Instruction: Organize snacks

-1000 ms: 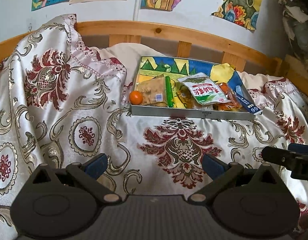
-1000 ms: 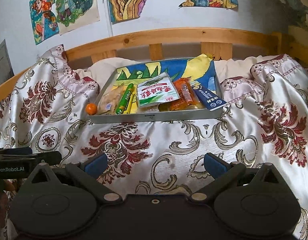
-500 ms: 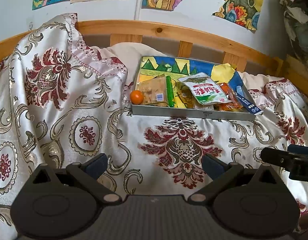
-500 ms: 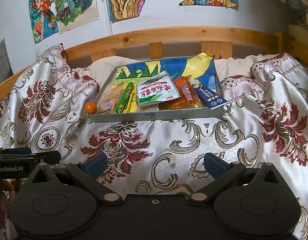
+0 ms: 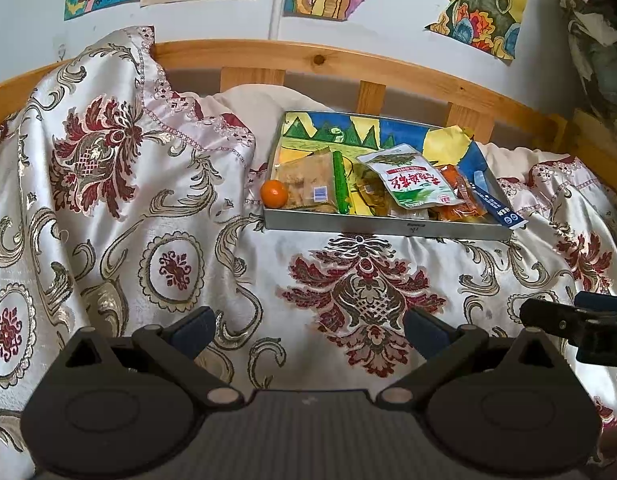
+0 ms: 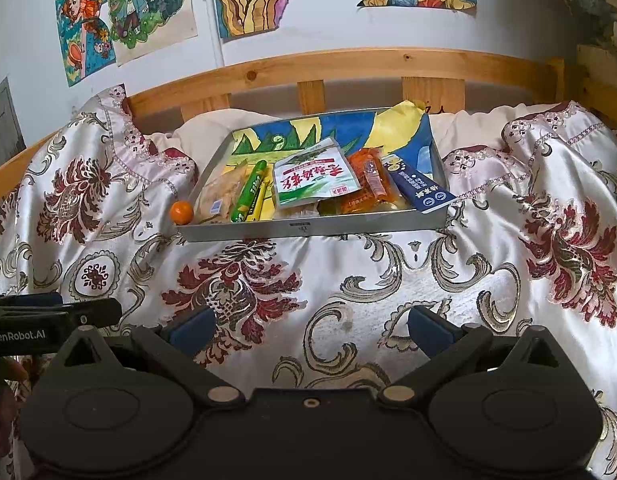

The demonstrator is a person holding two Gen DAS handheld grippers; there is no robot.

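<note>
Both views edged closer; snack tray [image 5: 384, 224] lies well beyond open jaws.

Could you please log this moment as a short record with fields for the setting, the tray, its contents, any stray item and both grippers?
setting: bed with patterned satin cover, wooden headboard
tray: metal tray resting on the cover
contents: green-and-white pouch, green stick, orange packets, blue box overhanging the right corner
stray item: tangerine outside the tray's left corner
left gripper: open, empty
right gripper: open, empty
</note>
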